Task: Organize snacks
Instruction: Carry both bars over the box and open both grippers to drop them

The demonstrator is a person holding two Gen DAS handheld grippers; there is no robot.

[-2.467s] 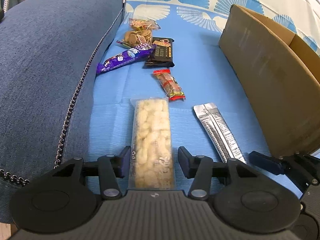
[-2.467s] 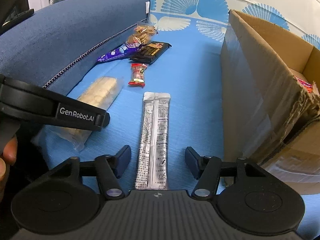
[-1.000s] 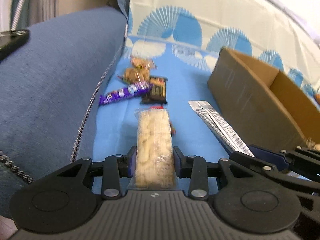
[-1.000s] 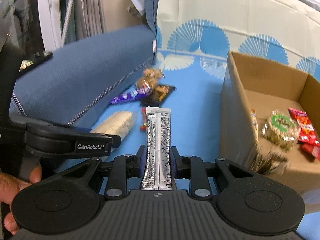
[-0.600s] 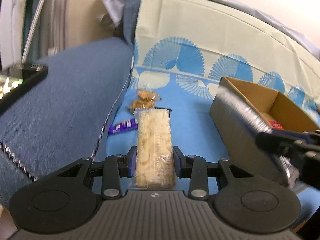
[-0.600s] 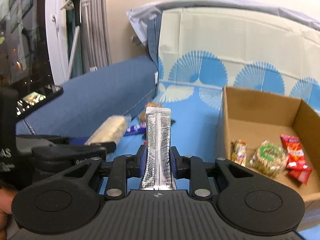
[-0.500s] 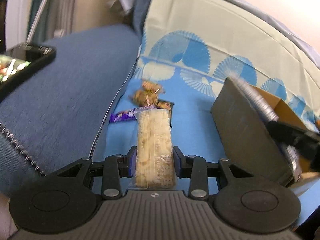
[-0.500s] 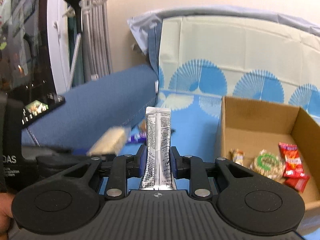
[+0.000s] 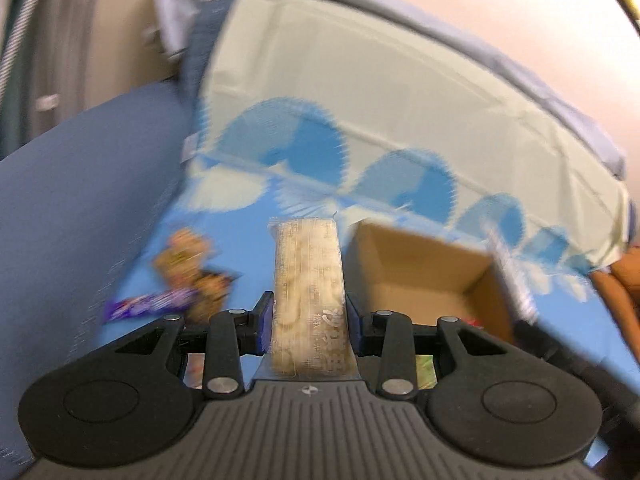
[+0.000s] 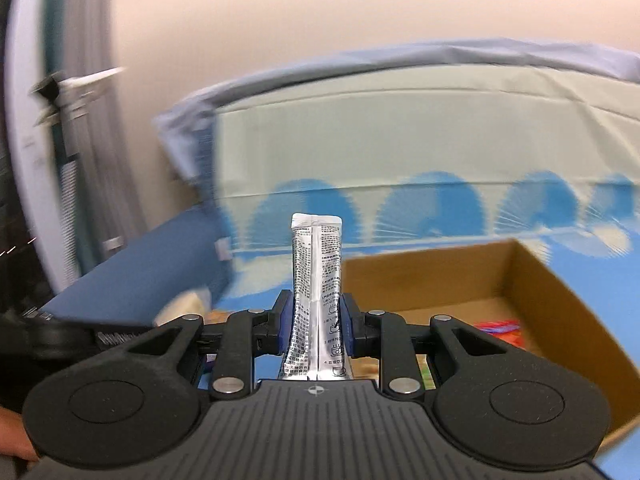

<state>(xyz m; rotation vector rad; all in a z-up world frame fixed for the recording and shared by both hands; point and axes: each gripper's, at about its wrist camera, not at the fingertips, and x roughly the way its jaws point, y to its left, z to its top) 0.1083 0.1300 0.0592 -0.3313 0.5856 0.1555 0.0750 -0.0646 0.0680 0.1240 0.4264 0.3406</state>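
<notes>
Tongs (both clamped): left tongs (image 9: 309, 316) grip cracker pack (image 9: 308, 276), right tongs (image 10: 316, 320) silver sachet (image 10: 317, 280).

Your left gripper (image 9: 308, 322) has its jaws clamped on a pale snack pack (image 9: 308, 280), pointing forward and slightly down. Your right gripper (image 10: 316, 320) pinches a silver sachet (image 10: 317, 280), which stands upright between its jaws.

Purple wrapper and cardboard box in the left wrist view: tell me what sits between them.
In the left wrist view, the clear pale snack pack clamped in the left gripper stands between the purple wrapper and the cardboard box.
</notes>
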